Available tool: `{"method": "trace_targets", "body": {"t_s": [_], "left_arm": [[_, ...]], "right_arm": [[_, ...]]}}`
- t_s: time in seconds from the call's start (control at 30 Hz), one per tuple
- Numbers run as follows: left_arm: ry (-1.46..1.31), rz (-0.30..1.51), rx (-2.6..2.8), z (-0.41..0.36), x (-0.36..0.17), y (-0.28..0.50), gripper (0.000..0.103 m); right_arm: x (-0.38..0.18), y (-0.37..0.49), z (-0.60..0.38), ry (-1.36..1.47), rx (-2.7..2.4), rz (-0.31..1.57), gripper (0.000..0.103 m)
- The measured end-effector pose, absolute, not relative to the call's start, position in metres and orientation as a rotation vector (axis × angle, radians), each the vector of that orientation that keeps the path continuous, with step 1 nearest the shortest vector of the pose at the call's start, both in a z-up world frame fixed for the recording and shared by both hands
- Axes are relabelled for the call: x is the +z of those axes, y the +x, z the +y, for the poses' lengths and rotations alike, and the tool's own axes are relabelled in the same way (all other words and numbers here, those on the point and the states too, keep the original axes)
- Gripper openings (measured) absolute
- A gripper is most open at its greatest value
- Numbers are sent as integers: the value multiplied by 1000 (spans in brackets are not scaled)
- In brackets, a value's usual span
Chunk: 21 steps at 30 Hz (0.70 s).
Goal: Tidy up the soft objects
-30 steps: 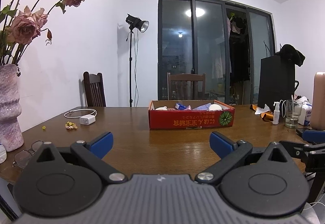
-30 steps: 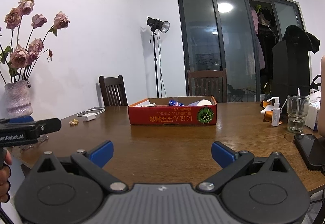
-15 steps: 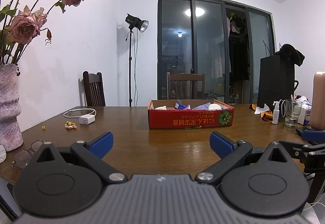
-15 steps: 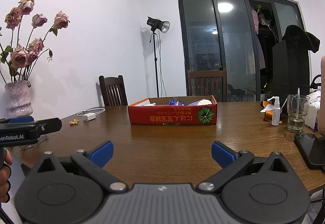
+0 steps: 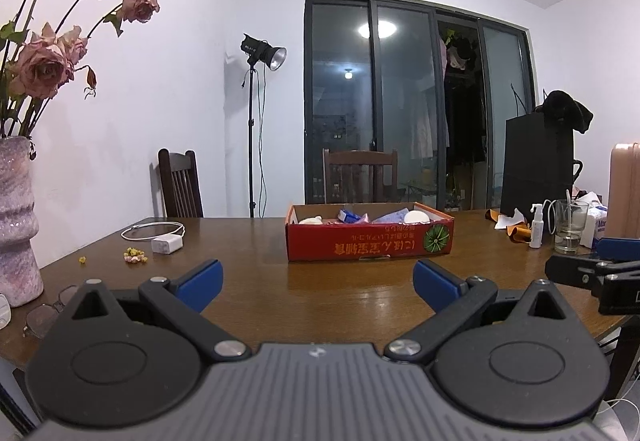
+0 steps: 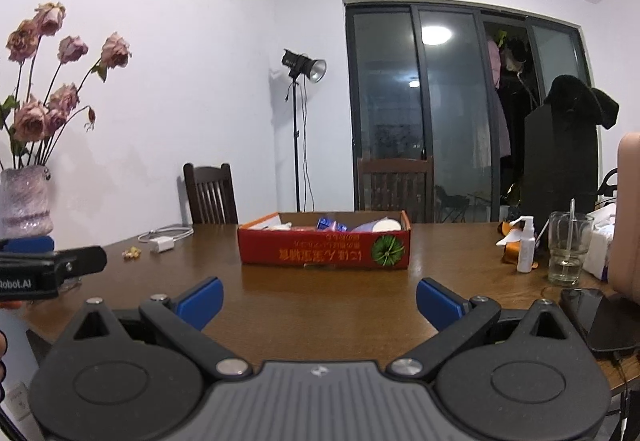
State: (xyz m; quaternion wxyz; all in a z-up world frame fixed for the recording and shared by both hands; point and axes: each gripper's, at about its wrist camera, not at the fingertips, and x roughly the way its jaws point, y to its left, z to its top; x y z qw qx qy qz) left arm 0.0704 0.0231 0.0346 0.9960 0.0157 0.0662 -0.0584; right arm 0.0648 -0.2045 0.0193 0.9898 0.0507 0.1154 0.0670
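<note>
A shallow red cardboard box (image 5: 370, 241) stands in the middle of the brown wooden table (image 5: 320, 289); it also shows in the right wrist view (image 6: 324, 247). Inside lie soft items: white rounded pieces (image 5: 416, 217), a blue packet (image 5: 350, 216) and pale wrapped things. My left gripper (image 5: 318, 277) is open and empty, near the table's front edge, well short of the box. My right gripper (image 6: 319, 295) is open and empty, also short of the box.
A pink vase with dried roses (image 5: 18, 221) and glasses (image 5: 44, 315) stand at the left. A white charger with cable (image 5: 166, 244) and crumbs lie left of the box. A spray bottle (image 6: 525, 251), glass (image 6: 568, 253), tissues and phone (image 6: 600, 317) are at the right.
Both views are nearly unchanged; the left gripper has drifted very slightly. Both grippers stay open and empty.
</note>
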Motion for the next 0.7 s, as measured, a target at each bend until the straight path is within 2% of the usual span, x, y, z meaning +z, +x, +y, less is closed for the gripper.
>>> {"method": "trace_targets", "body": {"t_s": [0.7], "left_arm": [[20, 122, -111, 25, 36, 68, 103]], "right_arm": [[20, 66, -198, 99, 157, 236, 103]]}}
